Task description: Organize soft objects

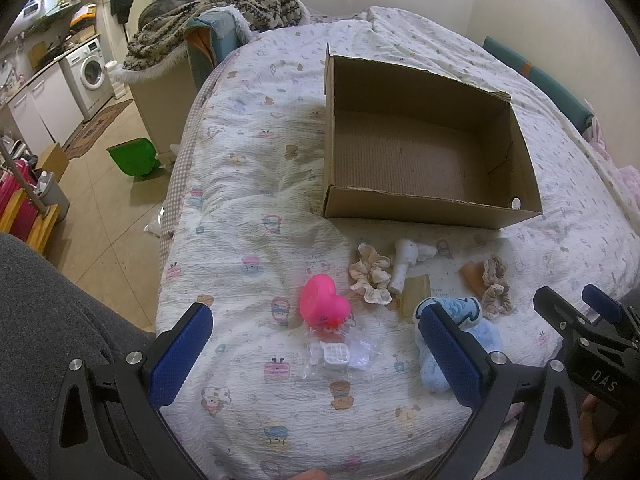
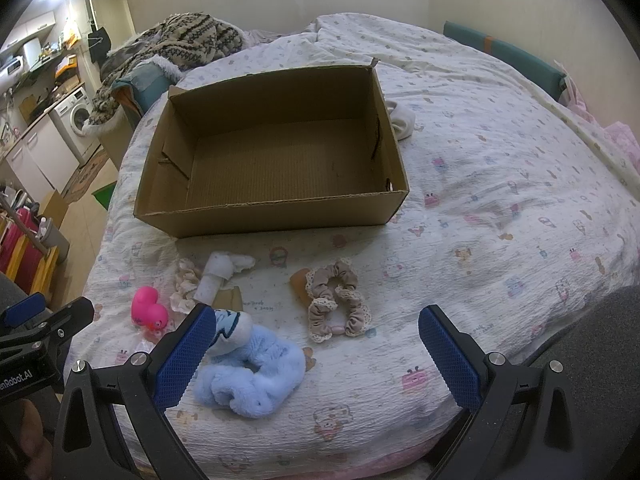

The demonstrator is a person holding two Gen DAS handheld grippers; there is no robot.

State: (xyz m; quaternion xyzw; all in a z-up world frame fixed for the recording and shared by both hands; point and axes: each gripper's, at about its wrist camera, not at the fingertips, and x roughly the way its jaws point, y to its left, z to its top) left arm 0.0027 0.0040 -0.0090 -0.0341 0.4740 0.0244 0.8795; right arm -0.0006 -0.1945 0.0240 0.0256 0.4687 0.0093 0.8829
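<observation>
An empty open cardboard box (image 1: 424, 148) (image 2: 272, 160) sits on the bed. In front of it lie a pink rubber duck (image 1: 323, 306) (image 2: 149, 312), a cream scrunchie (image 1: 370, 276) (image 2: 185, 284), a white rolled item (image 1: 406, 260) (image 2: 218, 274), a beige lace scrunchie (image 1: 496, 286) (image 2: 338, 300), a fluffy light-blue scrunchie (image 1: 460, 332) (image 2: 250, 372) and a clear packet of white pieces (image 1: 340, 354). My left gripper (image 1: 316, 354) is open above the duck and packet. My right gripper (image 2: 316, 354) is open, hovering just right of the blue scrunchie.
The bed's patterned quilt (image 1: 256, 184) (image 2: 500, 208) fills both views. A knit blanket (image 1: 216, 8) is piled at the far left. Small brown items (image 1: 418, 292) (image 2: 300, 280) lie among the scrunchies. A white cloth (image 2: 402, 118) lies behind the box. A green bin (image 1: 134, 156) stands on the floor.
</observation>
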